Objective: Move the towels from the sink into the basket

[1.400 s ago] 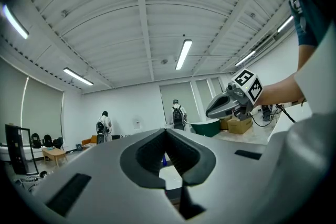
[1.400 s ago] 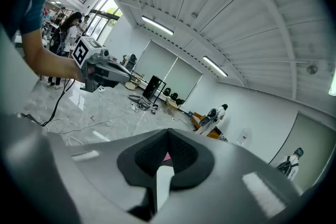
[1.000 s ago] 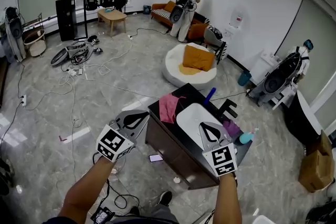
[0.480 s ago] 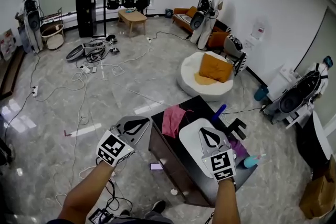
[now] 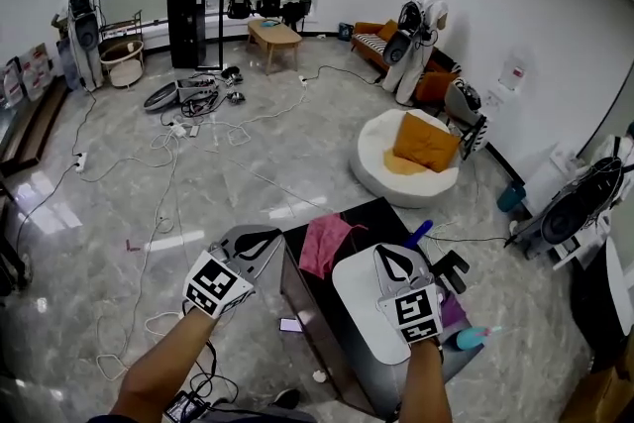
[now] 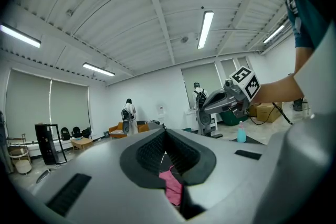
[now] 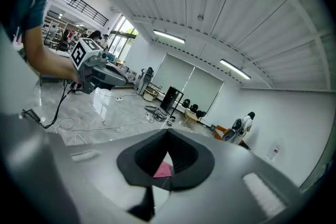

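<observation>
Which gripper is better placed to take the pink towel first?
Left, probably. The left gripper sits just left of the pink towel, which lies at the counter's left end; the right gripper is over the white sink. Both are shut.

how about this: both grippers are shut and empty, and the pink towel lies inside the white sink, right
Not inside: the head view shows the pink towel on the dark counter beside the white sink. The left gripper and right gripper are shut and empty.

towel (image 5: 322, 244): pink
sink (image 5: 357, 300): white
counter (image 5: 369, 213): black
cushion (image 5: 426, 142): orange
bottle (image 5: 471, 338): teal
beanbag (image 5: 381, 168): white
floor (image 5: 198, 183): grey, marbled
</observation>
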`<state>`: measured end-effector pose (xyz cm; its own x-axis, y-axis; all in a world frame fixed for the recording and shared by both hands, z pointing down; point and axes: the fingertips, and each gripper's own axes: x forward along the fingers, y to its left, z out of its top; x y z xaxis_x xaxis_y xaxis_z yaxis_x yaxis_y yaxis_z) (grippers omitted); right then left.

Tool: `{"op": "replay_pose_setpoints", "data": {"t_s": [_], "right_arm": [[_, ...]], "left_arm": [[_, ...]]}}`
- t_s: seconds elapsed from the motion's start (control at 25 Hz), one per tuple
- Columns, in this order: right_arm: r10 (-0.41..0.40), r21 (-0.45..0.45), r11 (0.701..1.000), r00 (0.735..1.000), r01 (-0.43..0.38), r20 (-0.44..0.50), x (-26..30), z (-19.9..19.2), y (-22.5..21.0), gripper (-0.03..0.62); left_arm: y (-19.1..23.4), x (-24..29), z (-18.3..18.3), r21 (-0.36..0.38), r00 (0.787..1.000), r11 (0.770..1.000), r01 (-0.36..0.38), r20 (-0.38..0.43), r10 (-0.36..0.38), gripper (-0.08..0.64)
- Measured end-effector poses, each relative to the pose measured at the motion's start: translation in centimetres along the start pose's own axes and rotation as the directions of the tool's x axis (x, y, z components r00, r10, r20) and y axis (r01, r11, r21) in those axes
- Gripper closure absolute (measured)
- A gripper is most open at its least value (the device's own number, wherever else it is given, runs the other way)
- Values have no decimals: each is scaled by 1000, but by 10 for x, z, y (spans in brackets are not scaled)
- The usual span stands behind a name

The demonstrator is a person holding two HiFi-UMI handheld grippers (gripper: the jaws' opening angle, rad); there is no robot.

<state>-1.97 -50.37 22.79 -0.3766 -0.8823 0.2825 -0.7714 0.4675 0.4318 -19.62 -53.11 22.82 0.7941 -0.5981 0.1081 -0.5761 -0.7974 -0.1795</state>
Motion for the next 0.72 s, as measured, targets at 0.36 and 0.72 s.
{"op": "replay_pose_setpoints", "data": {"t_s": [0.36, 0.72], "right_arm": [[33, 17, 999, 999, -34, 30, 17, -20, -36, 581], [42, 43, 998, 999, -43, 28, 46, -31, -49, 581]], "left_arm": [[-9, 48, -2, 8, 999, 1000, -19, -32, 19, 557], [4, 80, -16, -3, 998, 1000, -19, -52, 19, 557]]}}
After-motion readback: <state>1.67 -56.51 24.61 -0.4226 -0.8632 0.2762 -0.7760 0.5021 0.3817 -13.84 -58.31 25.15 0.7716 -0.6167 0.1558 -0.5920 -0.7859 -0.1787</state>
